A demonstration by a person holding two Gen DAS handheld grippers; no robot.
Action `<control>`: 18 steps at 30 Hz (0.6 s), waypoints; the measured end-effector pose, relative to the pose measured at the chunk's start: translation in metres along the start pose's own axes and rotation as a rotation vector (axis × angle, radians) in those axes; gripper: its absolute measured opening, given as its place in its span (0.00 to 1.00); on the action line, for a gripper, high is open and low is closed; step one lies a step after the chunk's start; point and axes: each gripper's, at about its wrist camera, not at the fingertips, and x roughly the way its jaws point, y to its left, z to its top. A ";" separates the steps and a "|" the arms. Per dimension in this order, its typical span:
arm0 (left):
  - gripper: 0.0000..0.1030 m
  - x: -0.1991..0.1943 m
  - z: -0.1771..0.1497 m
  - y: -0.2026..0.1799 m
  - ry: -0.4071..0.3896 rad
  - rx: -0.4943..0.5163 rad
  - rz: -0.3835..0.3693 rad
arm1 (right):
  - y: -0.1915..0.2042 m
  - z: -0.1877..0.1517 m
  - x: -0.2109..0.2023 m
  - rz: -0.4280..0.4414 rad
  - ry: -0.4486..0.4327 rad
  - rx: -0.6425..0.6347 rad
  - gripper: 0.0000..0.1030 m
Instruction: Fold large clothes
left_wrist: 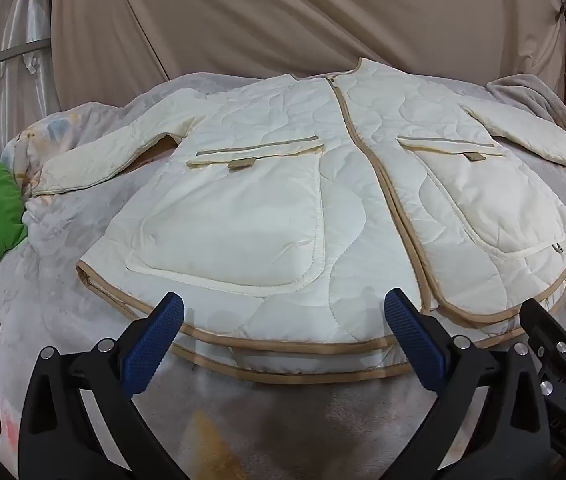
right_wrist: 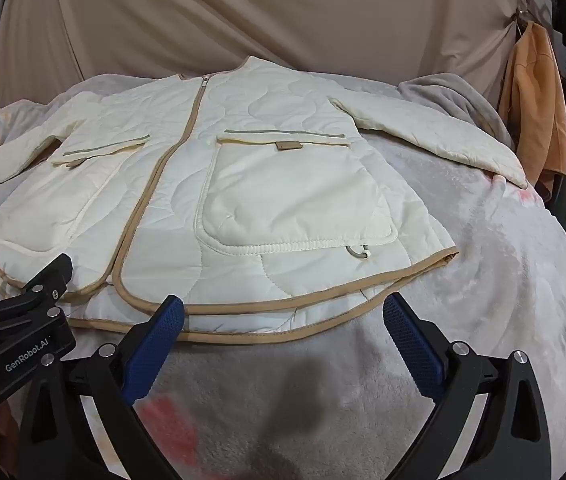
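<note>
Nearest the hem, both claws hung spread wide and empty: the left claw (left_wrist: 283,336) just short of the hem's middle, the right claw (right_wrist: 283,340) beside it toward the jacket's open corner. The likely trouble was the doubled hem (right_wrist: 283,320): a pinch could catch only the upper tan-bound layer, so the fold would drag the front off the back. The padding looked slippery and springy and might reopen. The cream quilted jacket (left_wrist: 283,184) lay face up on the blanket-covered bed (right_wrist: 503,280), zipped, two big patch pockets above the hem, sleeves angled out beyond them, collar farthest
</note>
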 end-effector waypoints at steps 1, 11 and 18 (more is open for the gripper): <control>0.95 0.001 0.000 0.001 0.012 -0.004 -0.008 | 0.000 0.000 0.000 0.000 0.000 0.000 0.95; 0.95 0.006 -0.001 0.000 0.015 0.000 -0.007 | 0.002 0.001 0.001 -0.005 0.003 -0.005 0.95; 0.95 0.006 -0.001 0.002 0.019 0.001 -0.009 | 0.001 0.001 -0.002 -0.005 0.001 -0.006 0.95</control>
